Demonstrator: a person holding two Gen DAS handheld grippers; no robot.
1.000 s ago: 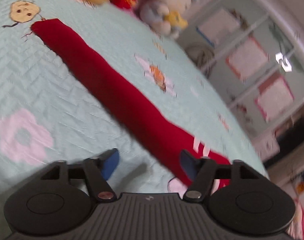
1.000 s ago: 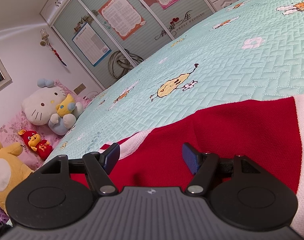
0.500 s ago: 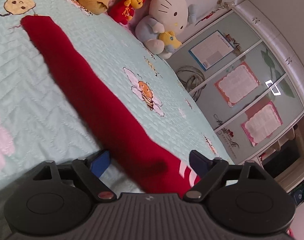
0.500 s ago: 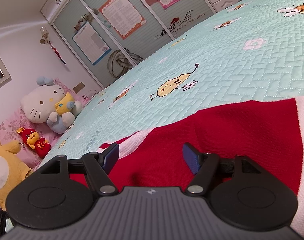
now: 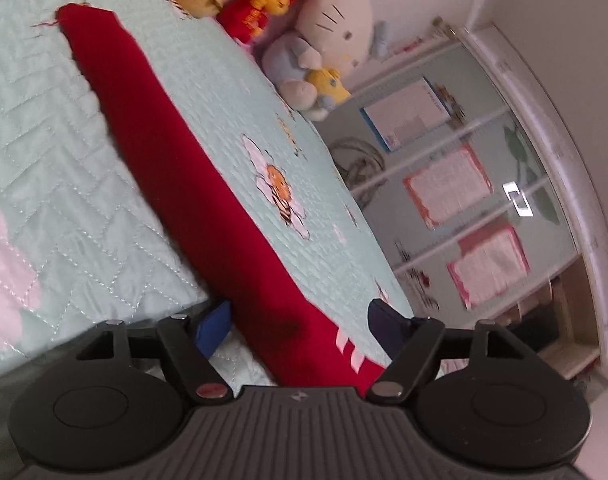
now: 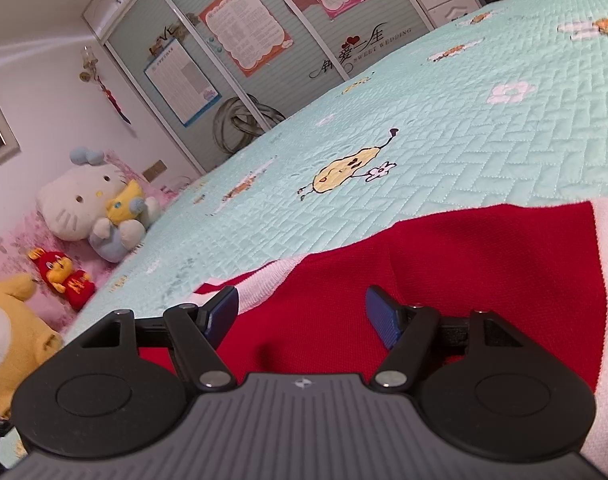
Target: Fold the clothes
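A red garment with white trim lies on the pale green quilted bed. In the left wrist view it shows as a long red strip (image 5: 175,168) running from the far upper left down between the fingers of my left gripper (image 5: 299,326), which stands open around its near end with the white stripes. In the right wrist view the red cloth (image 6: 464,280) with a white band along its right edge spreads under my right gripper (image 6: 301,312), also open just above the fabric and a white-edged fold.
Several plush toys sit at the head of the bed: a white cat doll (image 5: 328,40) (image 6: 91,208), a red one (image 5: 259,8) (image 6: 67,280) and a yellow bear (image 6: 7,340). Wardrobe doors with posters (image 6: 243,32) stand beyond the bed (image 6: 484,152).
The left wrist view has swung and tilted, and the red strip now lies between the left fingers instead of beside the right one. The right gripper has hardly moved.
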